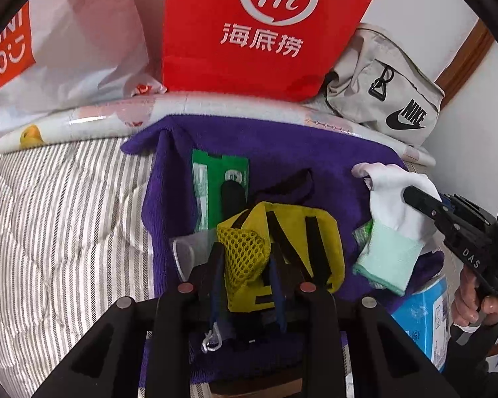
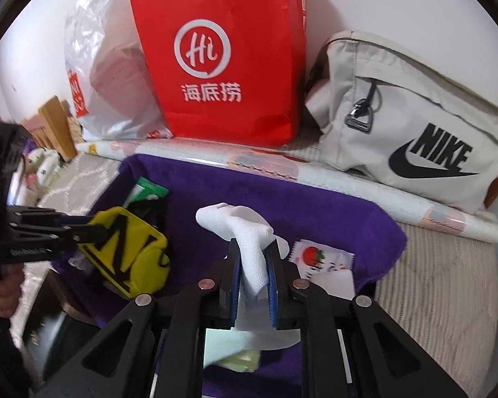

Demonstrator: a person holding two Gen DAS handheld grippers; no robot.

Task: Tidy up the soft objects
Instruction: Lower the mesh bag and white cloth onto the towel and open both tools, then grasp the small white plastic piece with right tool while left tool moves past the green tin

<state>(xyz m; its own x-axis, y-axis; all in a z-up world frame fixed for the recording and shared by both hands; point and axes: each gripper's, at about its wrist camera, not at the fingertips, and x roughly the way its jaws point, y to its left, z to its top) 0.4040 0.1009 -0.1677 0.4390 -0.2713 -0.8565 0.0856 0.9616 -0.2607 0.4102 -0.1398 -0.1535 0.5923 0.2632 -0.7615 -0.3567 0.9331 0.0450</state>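
Left hand-held gripper (image 1: 245, 265) is closed on a yellow pouch (image 1: 282, 248) w/ black straps & a mesh panel, held just above the purple towel (image 1: 275, 152) spread on the bed (image 1: 66, 215). The pouch sits near the towel's middle, over a green packet (image 1: 215, 179) lying toward the towel's far edge.

Right hand-held gripper (image 2: 254, 275) is clamped tight on a white sock (image 2: 249, 232); the toe end sticks out fwd past the fingers, the pale-green cuff (image 1: 386, 258) hangs below behind them. The sock is lifted over the towel's right part, beside a small strawberry-print sachet (image 2: 318, 258) lying on the towel near its right edge. A blue tissue pack (image 1: 421, 315) shows at the towel's near right corner.

Along the bed's far edge, against the wall: a white Miniso plastic bag (image 1: 66, 43), a red Haidilao paper bag (image 2: 229, 66), and a beige Nike bag (image 2: 415, 126), w/ a rolled printed mat (image 1: 215, 106) lying in front of them, touching the towel's far edge.
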